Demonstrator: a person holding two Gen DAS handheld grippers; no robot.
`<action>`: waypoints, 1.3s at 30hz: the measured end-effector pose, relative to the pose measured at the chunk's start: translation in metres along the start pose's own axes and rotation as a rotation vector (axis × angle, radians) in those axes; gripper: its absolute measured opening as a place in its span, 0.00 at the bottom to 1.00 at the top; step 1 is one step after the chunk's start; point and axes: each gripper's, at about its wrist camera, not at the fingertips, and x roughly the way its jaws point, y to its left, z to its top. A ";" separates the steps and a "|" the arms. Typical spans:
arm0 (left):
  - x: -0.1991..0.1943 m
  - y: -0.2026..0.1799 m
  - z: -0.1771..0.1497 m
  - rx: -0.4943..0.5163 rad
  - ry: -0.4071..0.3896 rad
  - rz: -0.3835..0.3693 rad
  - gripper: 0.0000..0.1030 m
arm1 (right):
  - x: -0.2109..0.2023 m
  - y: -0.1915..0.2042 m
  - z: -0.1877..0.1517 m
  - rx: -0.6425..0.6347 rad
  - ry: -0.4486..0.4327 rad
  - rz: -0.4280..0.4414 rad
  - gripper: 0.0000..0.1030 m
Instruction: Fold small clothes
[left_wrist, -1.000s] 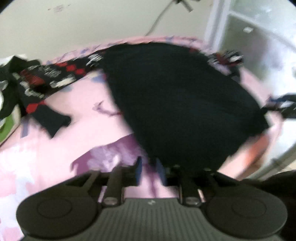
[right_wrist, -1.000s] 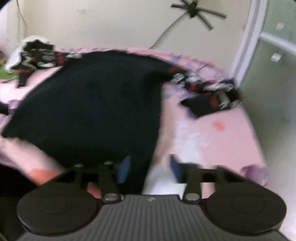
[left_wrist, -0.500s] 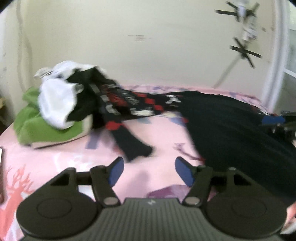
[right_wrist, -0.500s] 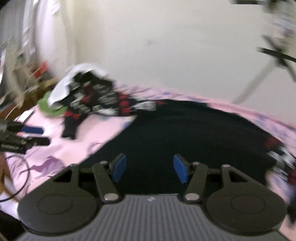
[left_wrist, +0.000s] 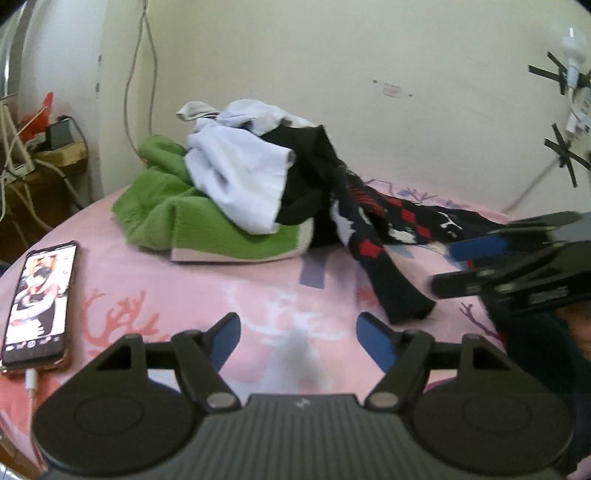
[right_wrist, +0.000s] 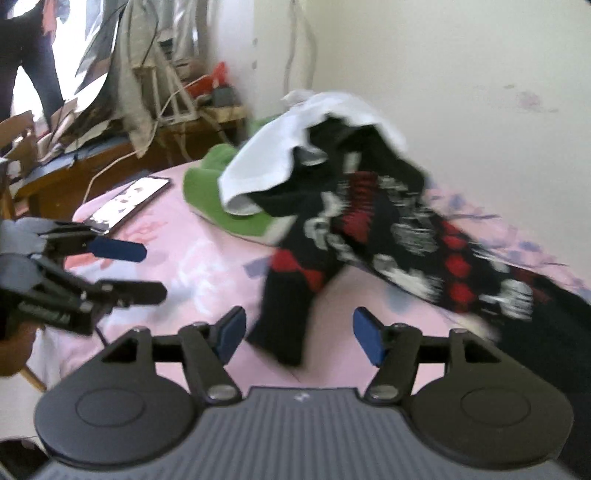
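A heap of small clothes (left_wrist: 255, 192) lies on the pink printed bed (left_wrist: 221, 295) near the cream wall (left_wrist: 332, 74): a green knit under a white garment, with a black, red and white patterned piece (right_wrist: 388, 236) trailing out. A lit phone (left_wrist: 37, 302) lies on the bed's left edge. The left hand-held gripper (left_wrist: 297, 341) and right hand-held gripper (right_wrist: 299, 332) are both opening, with nothing held.

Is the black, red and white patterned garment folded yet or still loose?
Still loose. The patterned garment sprawls off the unfolded heap, crumpled, with one black end trailing out over the pink bedsheet. No gripper holds it.
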 end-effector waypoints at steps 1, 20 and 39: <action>0.000 0.001 0.000 -0.006 0.004 0.006 0.69 | 0.014 0.001 0.003 0.003 0.014 0.007 0.55; 0.071 -0.128 0.110 0.116 -0.026 -0.132 0.86 | -0.186 -0.255 -0.032 0.344 -0.124 -0.507 0.02; 0.268 -0.201 0.135 0.011 0.208 -0.206 0.12 | -0.178 -0.357 -0.167 0.977 -0.285 -0.201 0.07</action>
